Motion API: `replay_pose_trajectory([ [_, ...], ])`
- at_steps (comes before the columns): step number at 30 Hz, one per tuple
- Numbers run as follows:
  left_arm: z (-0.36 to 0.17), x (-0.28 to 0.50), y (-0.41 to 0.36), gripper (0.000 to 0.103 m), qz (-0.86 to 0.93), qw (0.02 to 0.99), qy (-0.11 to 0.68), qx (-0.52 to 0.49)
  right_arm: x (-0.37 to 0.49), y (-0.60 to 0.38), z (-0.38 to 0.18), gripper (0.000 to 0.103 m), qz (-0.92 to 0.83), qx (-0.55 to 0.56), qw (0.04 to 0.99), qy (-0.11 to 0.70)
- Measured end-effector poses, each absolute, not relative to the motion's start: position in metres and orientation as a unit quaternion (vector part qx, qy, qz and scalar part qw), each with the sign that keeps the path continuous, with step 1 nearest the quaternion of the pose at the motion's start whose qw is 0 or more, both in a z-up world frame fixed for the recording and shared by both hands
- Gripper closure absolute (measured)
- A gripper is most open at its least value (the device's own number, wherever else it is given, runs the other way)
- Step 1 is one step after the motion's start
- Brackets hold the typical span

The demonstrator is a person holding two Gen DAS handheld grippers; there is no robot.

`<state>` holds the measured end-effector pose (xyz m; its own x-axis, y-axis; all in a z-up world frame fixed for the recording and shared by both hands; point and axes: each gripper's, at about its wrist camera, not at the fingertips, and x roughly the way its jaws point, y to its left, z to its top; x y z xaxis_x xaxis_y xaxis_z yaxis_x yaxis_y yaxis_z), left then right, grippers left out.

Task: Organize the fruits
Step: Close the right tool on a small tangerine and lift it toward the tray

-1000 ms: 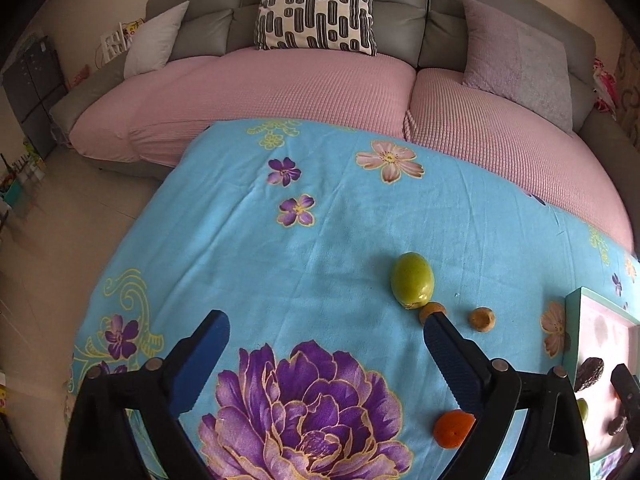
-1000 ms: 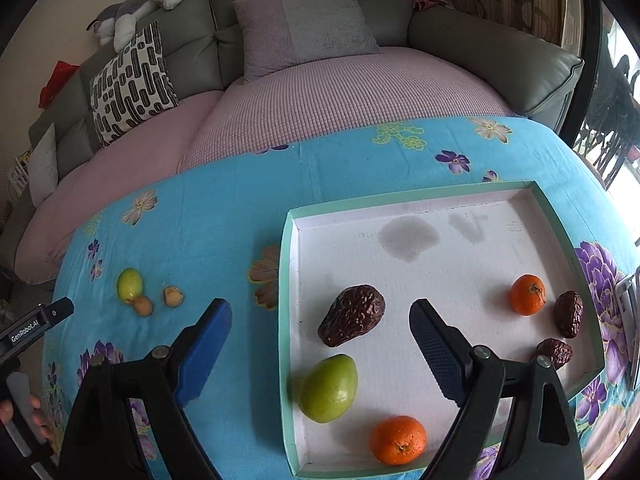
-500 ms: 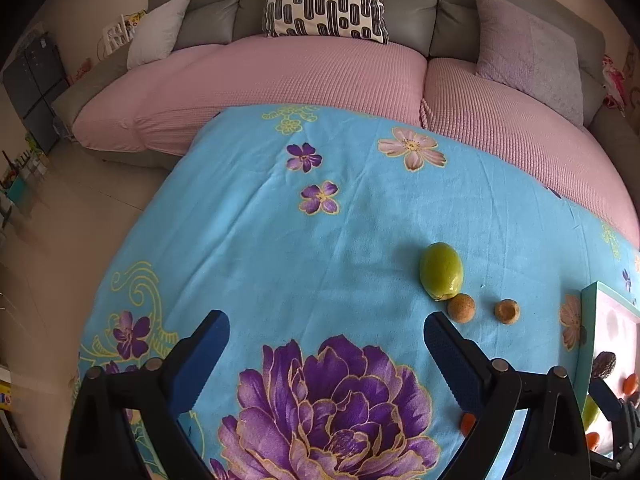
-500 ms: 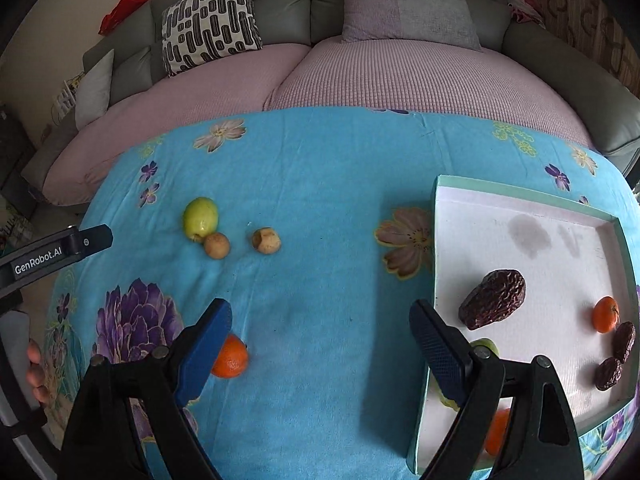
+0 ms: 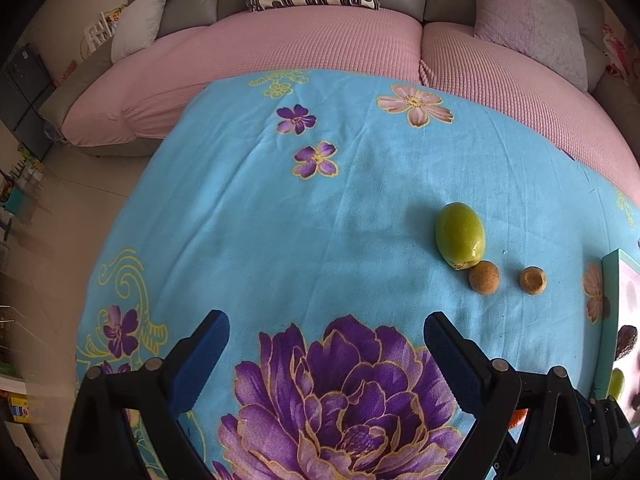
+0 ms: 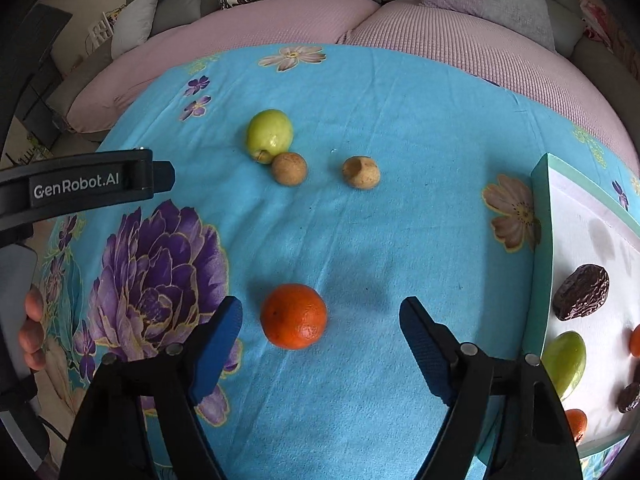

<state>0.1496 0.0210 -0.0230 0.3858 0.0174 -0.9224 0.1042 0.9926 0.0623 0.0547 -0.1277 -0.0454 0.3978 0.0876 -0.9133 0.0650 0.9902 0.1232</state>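
1. the right hand-held gripper has its blue pads spread wide and holds nothing; an orange lies on the blue flowered cloth between the pads, nearer the left one and touching neither.
2. the left hand-held gripper is likewise wide open and empty, hovering over the big purple flower print.
3. a green fruit lies farther back on the cloth, with a small brown round fruit touching its near side; a second brown fruit, hollowed on top, sits apart to its right.
4. in the left wrist view the same three show at the right: green fruit, brown one against it, hollowed one beside.
5. the tray, teal-rimmed with a white floor, is cut off at the right edge of both views. inside it a wrinkled dark fruit and another green fruit show; an orange piece and a dark piece near the lower corner are partly hidden by the gripper body and the frame edge.
6. a sliver of orange peeks out behind the left gripper's right finger; it may be the orange on the cloth, but too little shows to be sure.
7. part of the left gripper's body, marked genrobot.ai, and a few of the person's fingers enter at the left of the right wrist view.
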Motion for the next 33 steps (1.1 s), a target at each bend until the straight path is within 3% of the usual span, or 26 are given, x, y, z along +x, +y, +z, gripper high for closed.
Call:
replay_pose_trajectory([
  [6,-0.024,0.152,0.021,0.004,-0.027,0.833,0.551,0.046,0.055,-0.120,-0.051,0.041,0.025,0.064,0.828,0.556],
  [8,-0.023,0.152,0.022,0.004,-0.032,0.835,0.548,0.037,0.055,-0.117,-0.051,0.057,0.030,0.062,0.830,0.554],
  [11,-0.022,0.153,0.023,0.004,-0.034,0.837,0.545,0.027,0.056,-0.113,-0.052,0.064,0.030,0.056,0.829,0.555],
  [33,-0.018,0.163,-0.005,0.004,-0.118,0.858,0.498,-0.041,0.040,-0.191,-0.011,0.067,-0.062,0.129,0.858,0.493],
])
